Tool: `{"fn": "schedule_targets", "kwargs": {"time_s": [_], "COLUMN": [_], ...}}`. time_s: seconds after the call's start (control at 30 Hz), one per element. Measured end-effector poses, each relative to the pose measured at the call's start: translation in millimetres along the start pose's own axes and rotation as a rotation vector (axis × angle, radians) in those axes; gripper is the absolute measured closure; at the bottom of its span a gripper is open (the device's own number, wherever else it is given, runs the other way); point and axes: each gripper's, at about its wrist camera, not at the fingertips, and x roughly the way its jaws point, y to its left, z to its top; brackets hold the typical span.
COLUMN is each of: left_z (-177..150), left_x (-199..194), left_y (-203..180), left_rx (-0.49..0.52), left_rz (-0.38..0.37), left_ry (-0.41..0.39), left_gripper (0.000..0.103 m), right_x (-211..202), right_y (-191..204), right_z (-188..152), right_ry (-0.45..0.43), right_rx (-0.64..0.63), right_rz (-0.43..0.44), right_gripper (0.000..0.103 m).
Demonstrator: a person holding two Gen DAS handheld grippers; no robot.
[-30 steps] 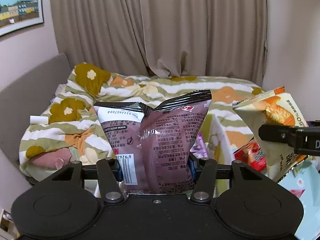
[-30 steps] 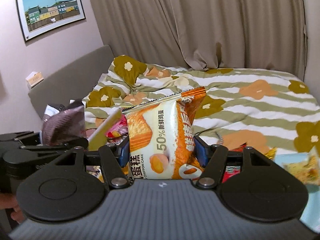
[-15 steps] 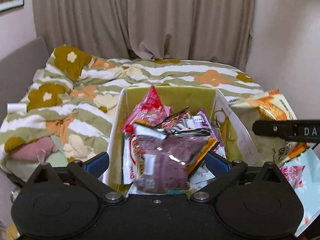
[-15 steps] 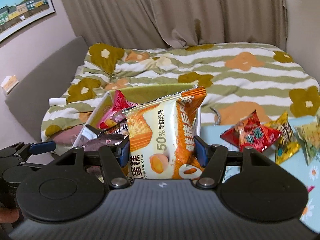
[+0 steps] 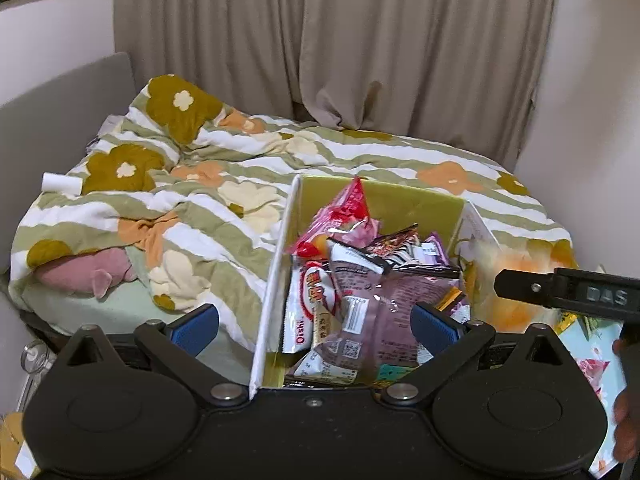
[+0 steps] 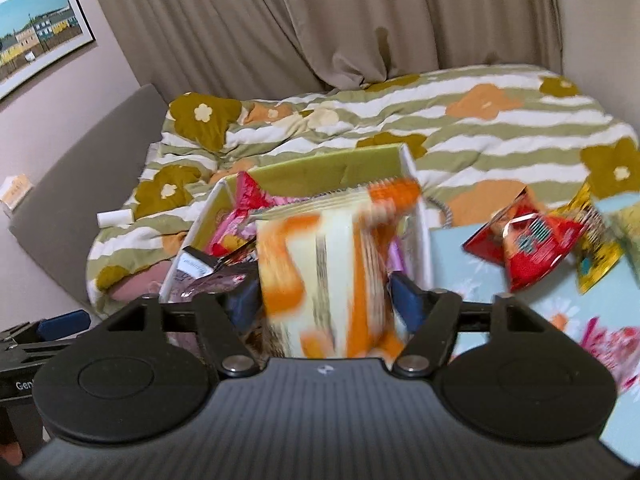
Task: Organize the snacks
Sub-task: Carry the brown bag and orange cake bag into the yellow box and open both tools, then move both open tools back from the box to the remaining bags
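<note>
A white box with a yellow-green inside stands on the bed edge, full of snack packets. The purple packet lies on top of them. My left gripper is open and empty just above it. My right gripper is shut on an orange and cream chiffon cake packet, blurred by motion, held over the box. The right gripper's arm shows at the right of the left wrist view.
A light blue floral surface to the right of the box carries a red packet and yellow packets. A flowered quilt covers the bed behind. Curtains and walls close the back.
My left gripper opened and dropped the purple packet into the box, then stayed open above it. My right gripper carried the cake packet left, over the box.
</note>
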Motion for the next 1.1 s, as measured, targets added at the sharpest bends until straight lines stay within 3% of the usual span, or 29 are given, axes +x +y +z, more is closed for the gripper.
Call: {"fn": "schedule_targets", "kwargs": {"time_s": [0.33,0.73,1.1], "left_z": [-4,0,6], "left_x": [-3,-25,-44], "left_y": [-1,-16,-48], "left_rx": [-0.013,0.037,0.139], "left_rz": [0.001,-0.029,-0.124], "left_ry": [0.004,-0.051,-0.093], "left_gripper": [0.0,0.0,0.0], "right_x": [-8,-38,-83], "right_y": [-12,-11,-28], "right_z": [-8,-3,-6], "right_ry": [0.005,-0.059,-0.128], "right_rx": [0.022,-0.002,0.01], "right_rz": [-0.002,0.015,-0.072], "right_gripper": [0.0,0.0,0.0]}}
